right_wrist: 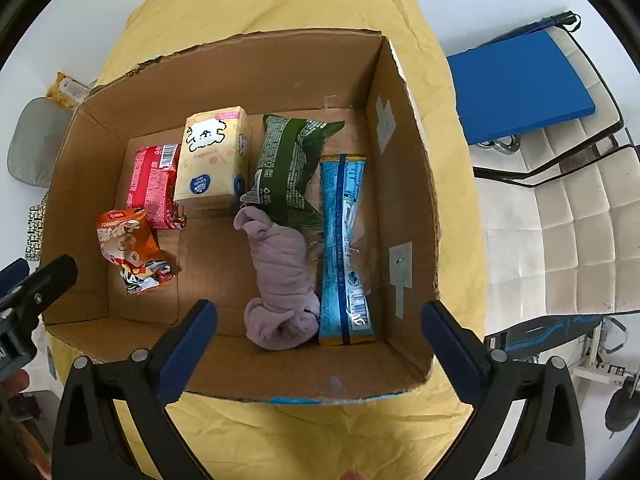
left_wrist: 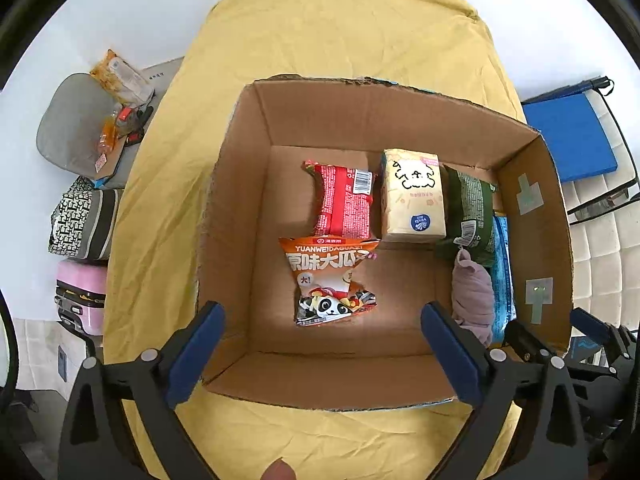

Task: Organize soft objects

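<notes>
Both your grippers hang over the cardboard box [right_wrist: 412, 200] on the yellow cloth [left_wrist: 320, 40]. The left gripper [left_wrist: 320, 344] has its fingers wide open and holds nothing. The right gripper [right_wrist: 320, 340] is wide open too, and empty.

Inside the box lie the orange snack bag [left_wrist: 330, 280], the red packet [left_wrist: 344, 204], the tissue pack [right_wrist: 212, 156], the green bag [right_wrist: 288, 168], the purple socks [right_wrist: 280, 276] and the blue packet [right_wrist: 344, 248].

These things look light and squashy. The bags look slippery and crinkly, so pinch them gently at the middle. The socks are soft; grab the thick rolled part.
</notes>
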A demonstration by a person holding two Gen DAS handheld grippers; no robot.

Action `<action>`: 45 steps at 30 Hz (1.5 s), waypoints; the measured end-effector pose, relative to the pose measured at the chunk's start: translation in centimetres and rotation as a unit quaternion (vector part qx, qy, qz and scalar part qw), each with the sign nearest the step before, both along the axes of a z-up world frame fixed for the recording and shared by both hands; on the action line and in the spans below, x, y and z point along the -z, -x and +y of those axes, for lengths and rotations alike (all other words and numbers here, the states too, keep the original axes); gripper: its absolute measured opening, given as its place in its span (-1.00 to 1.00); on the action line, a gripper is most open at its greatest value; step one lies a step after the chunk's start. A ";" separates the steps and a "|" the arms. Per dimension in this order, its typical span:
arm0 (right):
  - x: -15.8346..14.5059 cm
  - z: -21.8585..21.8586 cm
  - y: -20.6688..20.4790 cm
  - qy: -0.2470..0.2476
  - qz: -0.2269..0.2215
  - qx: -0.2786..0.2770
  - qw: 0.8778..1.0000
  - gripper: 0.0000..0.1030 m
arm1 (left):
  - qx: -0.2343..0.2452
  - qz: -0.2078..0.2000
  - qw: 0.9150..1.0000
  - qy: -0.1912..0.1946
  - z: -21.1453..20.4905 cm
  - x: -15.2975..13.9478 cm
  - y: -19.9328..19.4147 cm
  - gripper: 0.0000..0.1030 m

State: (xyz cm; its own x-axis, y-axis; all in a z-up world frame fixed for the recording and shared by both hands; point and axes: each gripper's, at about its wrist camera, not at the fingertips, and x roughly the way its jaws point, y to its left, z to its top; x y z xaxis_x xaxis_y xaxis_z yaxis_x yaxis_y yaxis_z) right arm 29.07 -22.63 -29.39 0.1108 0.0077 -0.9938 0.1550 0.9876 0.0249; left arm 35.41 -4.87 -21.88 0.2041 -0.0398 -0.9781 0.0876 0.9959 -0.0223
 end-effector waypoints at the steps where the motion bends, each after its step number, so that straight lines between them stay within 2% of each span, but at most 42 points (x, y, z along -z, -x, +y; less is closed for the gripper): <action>1: -0.1 0.1 0.1 -0.002 0.001 0.001 1.000 1.00 | -0.001 -0.001 1.000 0.000 0.1 -0.1 0.1 0.96; 5: -1.5 0.2 0.9 -0.006 -0.009 0.000 1.000 1.00 | 0.000 -0.005 1.000 0.004 0.2 -1.0 1.0 0.96; 10: -4.8 0.5 2.7 -0.004 -0.039 -0.004 0.999 1.00 | 0.002 -0.038 0.999 -0.022 0.2 -3.8 3.7 0.96; 15: -9.4 0.7 7.2 -0.019 -0.068 -0.003 0.997 1.00 | 0.005 -0.062 0.998 -0.009 0.9 -8.4 8.7 0.96; 19: -13.2 1.5 11.5 -0.029 -0.090 -0.015 0.995 1.00 | 0.008 -0.061 0.998 0.007 1.7 -11.7 12.7 0.96; 22: -16.3 1.8 14.7 -0.033 -0.106 -0.023 0.994 1.00 | 0.011 -0.070 0.997 0.006 2.3 -14.3 15.2 0.96; 24: -18.3 2.0 16.5 -0.035 -0.116 -0.027 0.992 1.00 | 0.012 -0.080 0.997 -0.008 2.5 -16.2 17.1 0.96; 29: -23.0 2.1 20.0 -0.038 -0.141 -0.026 0.989 1.00 | 0.008 -0.083 0.996 0.014 3.3 -19.2 20.3 0.96; 35: -27.9 2.1 23.1 -0.046 -0.162 -0.024 0.985 1.00 | 0.005 -0.098 0.995 0.030 3.9 -22.4 22.5 0.96; 45: -32.3 2.9 25.3 -0.027 -0.190 -0.034 0.981 1.00 | 0.011 -0.135 0.990 0.031 3.3 -25.2 23.4 0.96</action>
State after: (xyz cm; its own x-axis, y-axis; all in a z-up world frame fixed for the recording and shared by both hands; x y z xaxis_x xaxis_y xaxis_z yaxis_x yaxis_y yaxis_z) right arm 3.74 -19.68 2.87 0.4710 0.0802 -0.8785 0.0573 0.9910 0.1212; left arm 11.99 -1.57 3.27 0.4558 -0.1048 -0.8839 0.1199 0.9912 -0.0557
